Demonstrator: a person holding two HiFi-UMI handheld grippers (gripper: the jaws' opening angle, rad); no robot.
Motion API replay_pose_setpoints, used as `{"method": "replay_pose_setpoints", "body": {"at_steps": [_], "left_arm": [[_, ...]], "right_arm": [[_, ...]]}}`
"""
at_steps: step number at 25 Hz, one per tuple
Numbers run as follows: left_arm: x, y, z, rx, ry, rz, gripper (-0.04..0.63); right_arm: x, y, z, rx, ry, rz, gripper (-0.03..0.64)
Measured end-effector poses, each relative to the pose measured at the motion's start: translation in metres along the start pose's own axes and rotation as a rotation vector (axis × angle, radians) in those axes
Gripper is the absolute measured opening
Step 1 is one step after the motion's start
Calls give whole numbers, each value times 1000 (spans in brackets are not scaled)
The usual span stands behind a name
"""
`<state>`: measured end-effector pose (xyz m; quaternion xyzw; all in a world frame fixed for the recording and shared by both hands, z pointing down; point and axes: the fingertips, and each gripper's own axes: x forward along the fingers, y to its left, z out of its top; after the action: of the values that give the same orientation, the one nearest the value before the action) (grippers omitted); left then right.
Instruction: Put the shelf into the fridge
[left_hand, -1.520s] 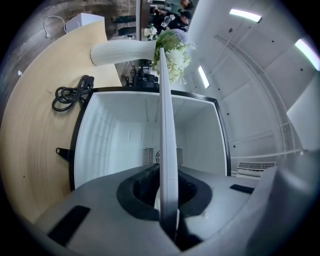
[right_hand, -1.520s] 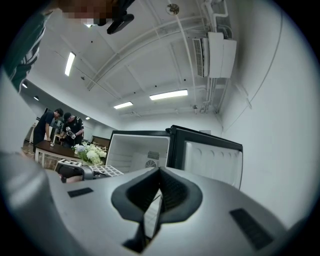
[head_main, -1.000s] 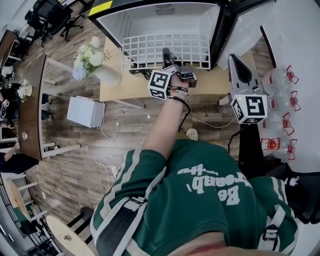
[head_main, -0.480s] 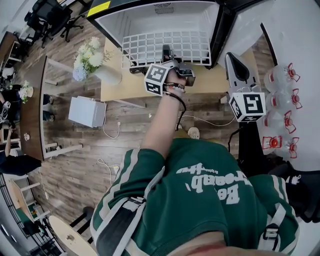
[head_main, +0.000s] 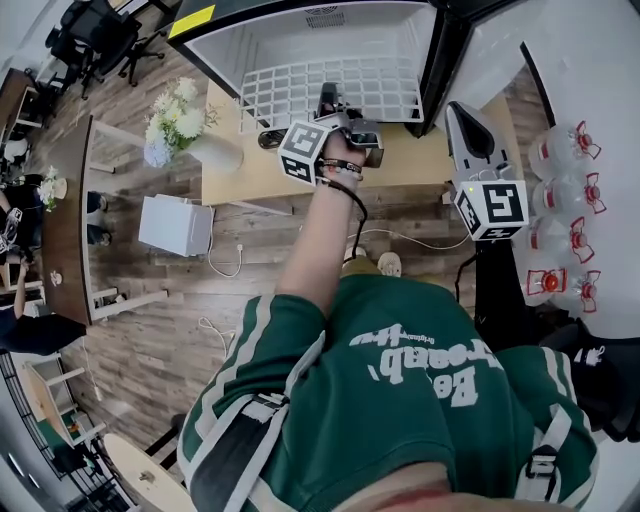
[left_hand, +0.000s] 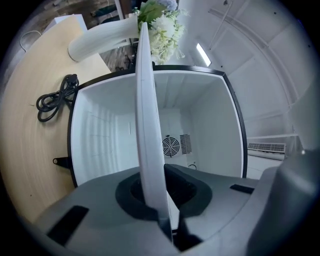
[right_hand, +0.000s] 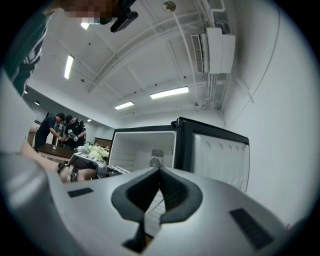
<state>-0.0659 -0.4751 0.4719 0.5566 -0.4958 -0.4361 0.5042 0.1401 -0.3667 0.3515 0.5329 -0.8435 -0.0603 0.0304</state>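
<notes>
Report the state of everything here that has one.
Fridge: door open, nothing inside.
Shelf: held at the fridge's mouth, not yet seated.
Left gripper: fingers closing, the shelf's edge pinched between them.
Right gripper: shut, empty.
Cable: coiled on the table.

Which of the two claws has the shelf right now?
The left claw: its jaws are closing on the edge of the white wire shelf at the open fridge. The right claw is shut with nothing between its jaws.
</notes>
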Motion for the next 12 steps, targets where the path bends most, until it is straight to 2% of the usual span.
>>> {"method": "replay_pose_setpoints", "body": {"at_steps": [12], "left_arm": [[20,2,2,-4,9,-15,25]], "right_arm": [[9,-5,-7,8,17,-28,3]]}}
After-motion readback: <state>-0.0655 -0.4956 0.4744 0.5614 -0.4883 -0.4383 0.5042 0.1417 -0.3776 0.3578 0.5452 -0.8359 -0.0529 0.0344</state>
